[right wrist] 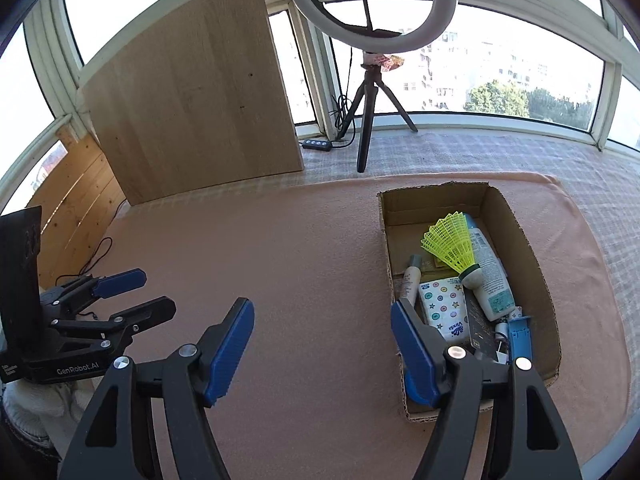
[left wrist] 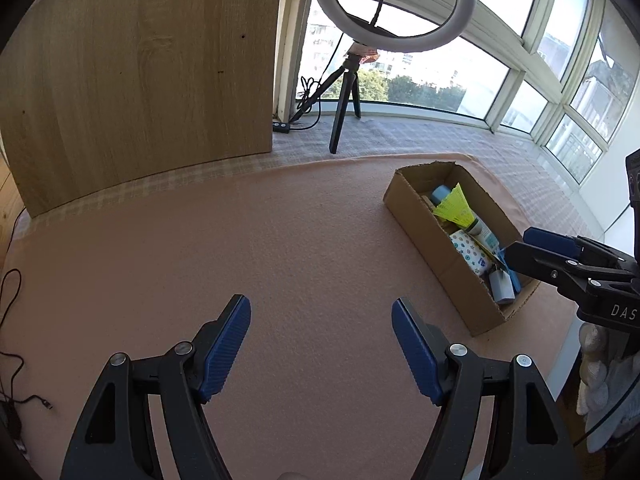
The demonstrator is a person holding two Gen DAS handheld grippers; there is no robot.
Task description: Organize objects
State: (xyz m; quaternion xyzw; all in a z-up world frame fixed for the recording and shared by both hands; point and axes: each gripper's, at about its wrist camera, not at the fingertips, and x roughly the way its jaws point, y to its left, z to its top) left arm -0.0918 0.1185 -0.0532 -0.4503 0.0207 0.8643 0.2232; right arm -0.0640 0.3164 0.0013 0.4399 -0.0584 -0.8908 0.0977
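Note:
A cardboard box (right wrist: 524, 236) sits on the pink mat at the right; it also shows in the left wrist view (left wrist: 424, 224). It holds a yellow shuttlecock (right wrist: 452, 244), a white lotion bottle (right wrist: 490, 276), a star-printed tissue pack (right wrist: 444, 308), a small tube (right wrist: 410, 280) and a blue item (right wrist: 520, 340). My left gripper (left wrist: 321, 312) is open and empty over bare mat. My right gripper (right wrist: 322, 316) is open and empty, its right finger beside the box's near left wall.
A ring light on a black tripod (right wrist: 368, 120) stands at the back by the windows. A wooden board (right wrist: 192, 100) leans at the back left. Cables (left wrist: 12, 360) lie off the mat's left edge. A checked cloth (right wrist: 520, 152) lies beyond the mat.

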